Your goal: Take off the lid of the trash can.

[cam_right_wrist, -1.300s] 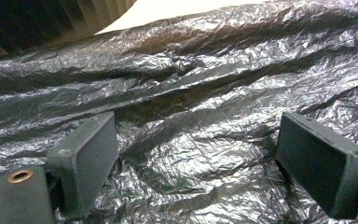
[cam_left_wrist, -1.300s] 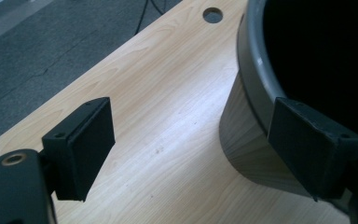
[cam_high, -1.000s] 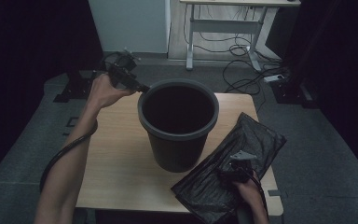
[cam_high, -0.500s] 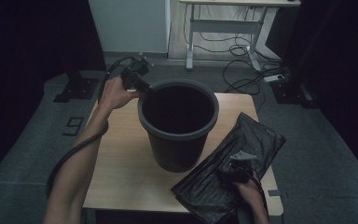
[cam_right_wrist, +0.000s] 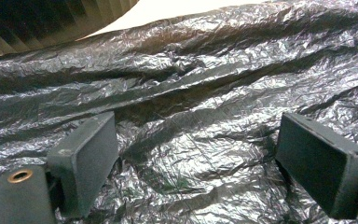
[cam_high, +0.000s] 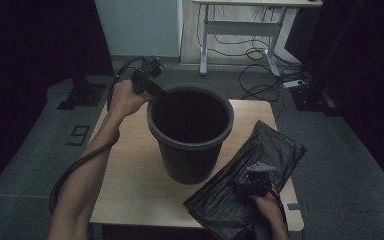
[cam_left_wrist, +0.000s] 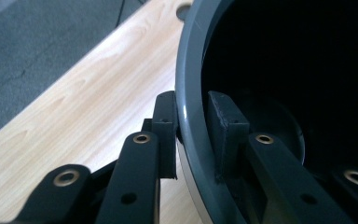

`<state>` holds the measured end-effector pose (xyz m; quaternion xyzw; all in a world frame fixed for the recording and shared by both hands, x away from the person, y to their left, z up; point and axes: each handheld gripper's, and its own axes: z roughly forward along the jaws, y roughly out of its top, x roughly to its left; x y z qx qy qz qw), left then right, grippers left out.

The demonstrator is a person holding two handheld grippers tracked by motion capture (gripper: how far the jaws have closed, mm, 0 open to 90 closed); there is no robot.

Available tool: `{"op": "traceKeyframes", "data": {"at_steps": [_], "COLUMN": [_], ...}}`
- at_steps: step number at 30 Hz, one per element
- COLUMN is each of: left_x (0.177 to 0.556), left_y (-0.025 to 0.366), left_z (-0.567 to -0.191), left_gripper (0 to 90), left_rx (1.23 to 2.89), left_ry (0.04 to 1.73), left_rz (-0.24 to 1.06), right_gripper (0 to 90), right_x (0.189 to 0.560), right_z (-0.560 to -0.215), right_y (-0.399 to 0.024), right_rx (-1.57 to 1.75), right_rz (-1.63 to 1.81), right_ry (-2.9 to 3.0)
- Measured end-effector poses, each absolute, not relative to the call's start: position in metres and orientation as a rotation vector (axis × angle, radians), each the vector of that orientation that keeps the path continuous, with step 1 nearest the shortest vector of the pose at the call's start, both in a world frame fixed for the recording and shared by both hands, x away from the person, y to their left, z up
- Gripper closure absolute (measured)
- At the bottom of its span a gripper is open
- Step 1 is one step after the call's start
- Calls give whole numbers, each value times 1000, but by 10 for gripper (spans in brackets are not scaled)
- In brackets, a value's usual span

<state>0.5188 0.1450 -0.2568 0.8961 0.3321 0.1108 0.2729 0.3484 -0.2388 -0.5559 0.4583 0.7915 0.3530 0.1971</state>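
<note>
At the lower right of the high view, my right tool (cam_high: 254, 176) rests spread wide on the black bag (cam_high: 260, 165). Farther up, centre frame, my left tool (cam_high: 152, 90) has just been closing and pinches the bin (cam_high: 190, 150) rim on the surface (cam_high: 130, 165).

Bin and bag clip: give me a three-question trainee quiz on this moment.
1. True or false: the left gripper has one jaw inside and one outside the bin rim.
2. What lies under the right gripper? A) black bag B) towel C) lid
3. Fill in: the bin stands on the ____.

Key: 1 true, its jaws have just been closing on the rim; 2 A; 3 table.
</note>
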Motion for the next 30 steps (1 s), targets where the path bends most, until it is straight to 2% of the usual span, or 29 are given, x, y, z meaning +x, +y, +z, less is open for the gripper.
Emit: {"op": "traceKeyframes", "data": {"at_steps": [6, 14, 21, 30], "left_x": [518, 524, 524, 515], "left_y": [145, 156, 166, 185], "left_z": [-249, -246, -236, -221], "left_gripper": [742, 753, 768, 766], "left_rx": [2398, 2291, 2200, 2175], "left_ry": [935, 1018, 1004, 1037], "left_rz": [269, 109, -16, 58], "right_gripper": [121, 121, 121, 121], "right_x": [348, 348, 348, 348], "right_z": [-556, -556, -556, -556], "right_y": [-239, -239, -239, -239], "right_rx": [1283, 1283, 1283, 1282], "right_rz": [988, 988, 988, 988], "right_ry": [2216, 2216, 2216, 2216]}}
